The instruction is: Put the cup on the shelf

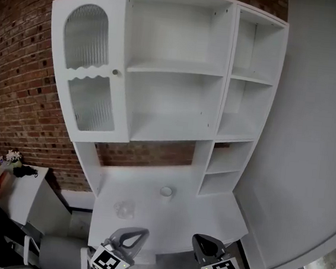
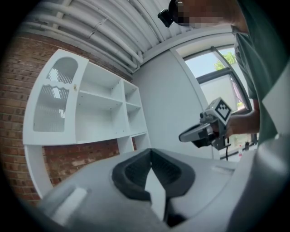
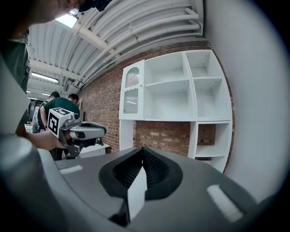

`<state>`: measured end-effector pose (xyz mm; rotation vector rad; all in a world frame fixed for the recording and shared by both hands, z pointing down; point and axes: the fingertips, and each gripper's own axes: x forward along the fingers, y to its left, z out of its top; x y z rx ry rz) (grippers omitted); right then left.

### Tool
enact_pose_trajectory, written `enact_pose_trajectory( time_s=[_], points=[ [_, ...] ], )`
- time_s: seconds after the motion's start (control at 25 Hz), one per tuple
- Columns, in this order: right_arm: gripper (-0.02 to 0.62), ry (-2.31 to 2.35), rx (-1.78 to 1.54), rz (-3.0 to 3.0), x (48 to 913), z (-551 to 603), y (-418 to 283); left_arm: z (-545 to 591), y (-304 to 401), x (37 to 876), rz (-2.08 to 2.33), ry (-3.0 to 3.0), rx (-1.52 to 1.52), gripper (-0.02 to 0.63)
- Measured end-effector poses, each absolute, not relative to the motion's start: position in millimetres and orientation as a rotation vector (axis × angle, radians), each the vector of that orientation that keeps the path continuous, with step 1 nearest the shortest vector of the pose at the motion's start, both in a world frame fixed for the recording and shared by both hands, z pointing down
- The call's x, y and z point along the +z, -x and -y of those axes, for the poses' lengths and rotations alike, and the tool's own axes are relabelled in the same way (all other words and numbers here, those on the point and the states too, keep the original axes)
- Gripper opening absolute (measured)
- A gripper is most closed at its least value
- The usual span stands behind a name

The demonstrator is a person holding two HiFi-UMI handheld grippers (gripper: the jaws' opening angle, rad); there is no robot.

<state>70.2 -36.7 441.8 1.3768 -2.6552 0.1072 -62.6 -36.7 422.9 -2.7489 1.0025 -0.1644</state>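
Note:
A small white cup (image 1: 166,191) stands upright on the white desk top (image 1: 147,218) under the shelf unit (image 1: 175,69), whose shelves hold nothing. A clear glass (image 1: 124,208) stands to its front left. Both grippers hover at the desk's near edge, apart from the cup. My left gripper (image 1: 136,235) (image 2: 152,154) is shut with nothing between its jaws. My right gripper (image 1: 201,242) (image 3: 143,150) is shut and holds nothing too. Each shows in the other's view: the right gripper (image 2: 190,135) and the left gripper (image 3: 97,130). The cup appears in neither gripper view.
A cabinet door with ribbed glass (image 1: 91,69) closes the unit's left section. Narrow cubbies (image 1: 228,158) run down its right side beside a grey wall (image 1: 310,146). A low white side table (image 1: 19,184) with flowers stands at the left. People (image 3: 61,103) stand far behind.

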Motion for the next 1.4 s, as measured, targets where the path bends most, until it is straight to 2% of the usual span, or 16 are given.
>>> enact_pose_trajectory(
  time_s=[0.68, 1.4],
  points=[
    [0.005, -1.198, 0.118, 2.712, 457.2, 145.0, -49.8, 125.9, 87.5, 429.6, -1.208, 2.696, -0.216, 0.002],
    [0.006, -0.949, 0.151, 2.770, 500.9, 278.7, -64.4, 228.6, 65.0, 447.8, -1.470, 2.586, -0.276, 0.003]
  ],
)
